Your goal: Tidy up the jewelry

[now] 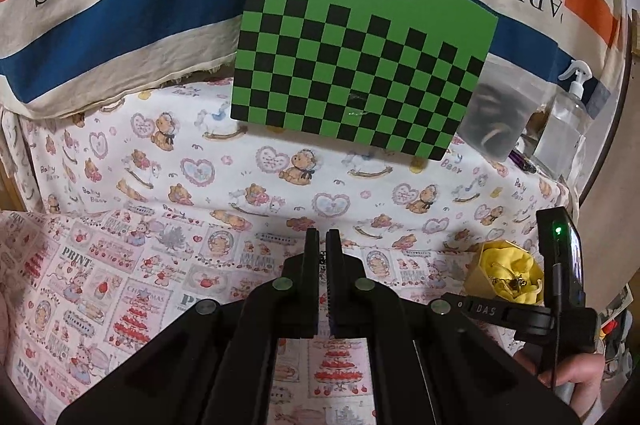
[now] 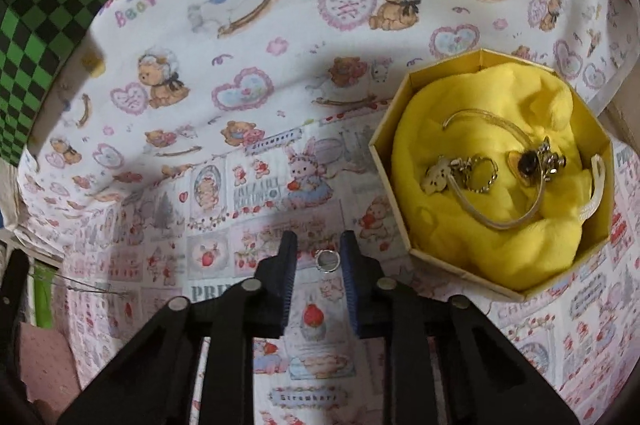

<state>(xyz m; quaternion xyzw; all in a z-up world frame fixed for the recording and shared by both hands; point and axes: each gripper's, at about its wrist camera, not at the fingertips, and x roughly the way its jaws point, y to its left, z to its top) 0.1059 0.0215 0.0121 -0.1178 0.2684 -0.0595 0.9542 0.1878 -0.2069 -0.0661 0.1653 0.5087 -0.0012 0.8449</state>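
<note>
A yellow octagonal box (image 2: 390, 129) lined with yellow cloth holds several jewelry pieces: a bangle, rings and a dark-stone piece (image 2: 528, 163). A small silver ring (image 2: 327, 260) lies on the patterned cloth between the fingers of my right gripper (image 2: 318, 257), which is open around it, close to the right finger. My left gripper (image 1: 322, 245) is nearly closed with nothing clearly between its fingers, above the cloth. The box also shows at the right of the left wrist view (image 1: 506, 271), beside the right gripper's body.
A green and black checkered box (image 1: 360, 53) stands at the back of the table. A clear container (image 1: 494, 117) and a spray bottle (image 1: 568, 113) stand to its right. A striped "PARIS" cloth hangs behind. The table edge drops off at left in the right wrist view.
</note>
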